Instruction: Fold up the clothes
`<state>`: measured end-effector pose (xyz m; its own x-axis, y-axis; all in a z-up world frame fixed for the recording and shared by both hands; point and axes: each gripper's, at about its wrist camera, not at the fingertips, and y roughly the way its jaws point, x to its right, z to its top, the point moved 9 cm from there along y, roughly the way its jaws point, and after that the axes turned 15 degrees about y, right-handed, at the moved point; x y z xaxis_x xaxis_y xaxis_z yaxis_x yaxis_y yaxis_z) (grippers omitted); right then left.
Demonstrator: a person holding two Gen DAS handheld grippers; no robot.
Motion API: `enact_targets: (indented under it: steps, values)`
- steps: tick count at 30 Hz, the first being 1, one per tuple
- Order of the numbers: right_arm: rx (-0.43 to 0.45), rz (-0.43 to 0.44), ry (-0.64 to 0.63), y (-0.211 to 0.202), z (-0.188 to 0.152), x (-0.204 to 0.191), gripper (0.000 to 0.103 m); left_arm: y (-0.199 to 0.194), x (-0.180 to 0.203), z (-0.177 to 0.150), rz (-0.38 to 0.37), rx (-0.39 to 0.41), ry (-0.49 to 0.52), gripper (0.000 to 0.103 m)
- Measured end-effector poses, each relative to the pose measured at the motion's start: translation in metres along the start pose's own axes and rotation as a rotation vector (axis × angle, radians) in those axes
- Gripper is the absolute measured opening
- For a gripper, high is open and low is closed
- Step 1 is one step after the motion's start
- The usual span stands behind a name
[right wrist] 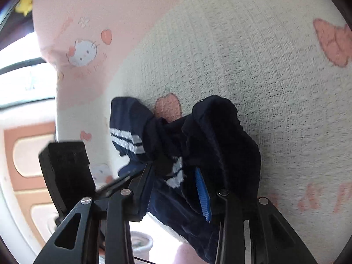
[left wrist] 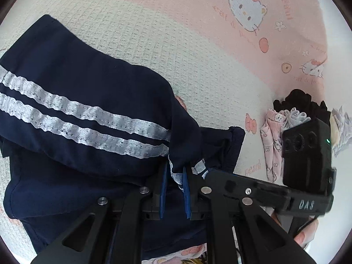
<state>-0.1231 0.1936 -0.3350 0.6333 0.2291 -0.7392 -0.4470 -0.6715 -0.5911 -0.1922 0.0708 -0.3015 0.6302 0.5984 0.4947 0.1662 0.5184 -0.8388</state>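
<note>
Left wrist view: left claw (left wrist: 173, 176) pinches navy striped trousers (left wrist: 88, 101), half-folded; right claw (right wrist: 176, 182) slackened around cloth at 6 o'clock.

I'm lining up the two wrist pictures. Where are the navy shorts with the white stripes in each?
Left wrist: navy shorts fill the left and centre, stripes running diagonally.
Right wrist: the shorts hang bunched at centre, just above the tool.
Shared landmark: the pink-and-white cartoon-cat bedsheet.
</note>
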Motion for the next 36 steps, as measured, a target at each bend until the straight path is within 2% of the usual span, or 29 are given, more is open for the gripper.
enact_targets:
  steps: [3, 4, 5, 6, 10, 14, 20, 23, 26, 29, 36]
  values:
    - [-0.004, 0.031, 0.026, 0.006, 0.002, -0.003, 0.035, -0.001, 0.001, -0.001, 0.000, 0.019, 0.010, 0.012]
    - [-0.011, 0.031, 0.036, 0.007, 0.002, -0.002, 0.029, -0.002, 0.001, -0.002, -0.001, 0.024, 0.004, 0.012]
    - [-0.019, 0.011, 0.055, 0.008, 0.002, 0.002, 0.009, -0.003, 0.001, -0.002, 0.000, 0.027, -0.002, 0.012]
    - [-0.021, 0.008, 0.078, 0.009, 0.003, 0.004, 0.008, -0.004, 0.001, -0.003, 0.001, 0.028, -0.009, 0.012]
    - [-0.022, 0.088, 0.082, 0.002, 0.002, -0.001, 0.007, -0.007, 0.005, -0.002, 0.023, 0.020, -0.012, 0.012]
    - [-0.052, 0.168, 0.052, -0.004, -0.005, -0.014, 0.007, -0.017, 0.016, -0.003, 0.094, -0.004, 0.052, 0.012]
    - [-0.096, 0.193, 0.025, 0.002, -0.011, -0.021, 0.007, -0.041, 0.038, 0.000, 0.192, 0.014, 0.165, 0.012]
    - [-0.100, 0.199, 0.003, -0.002, -0.013, -0.025, 0.007, -0.042, 0.050, -0.002, 0.186, 0.010, 0.195, 0.013]
    - [-0.102, 0.209, -0.023, -0.009, -0.017, -0.033, 0.008, -0.036, 0.061, -0.007, 0.173, -0.034, 0.193, 0.013]
    - [-0.106, 0.223, -0.030, -0.015, -0.017, -0.036, 0.009, -0.030, 0.072, -0.006, 0.180, -0.035, 0.215, 0.013]
    - [-0.140, 0.246, -0.025, -0.021, -0.018, -0.039, 0.011, -0.019, 0.071, -0.004, 0.188, -0.098, 0.199, 0.013]
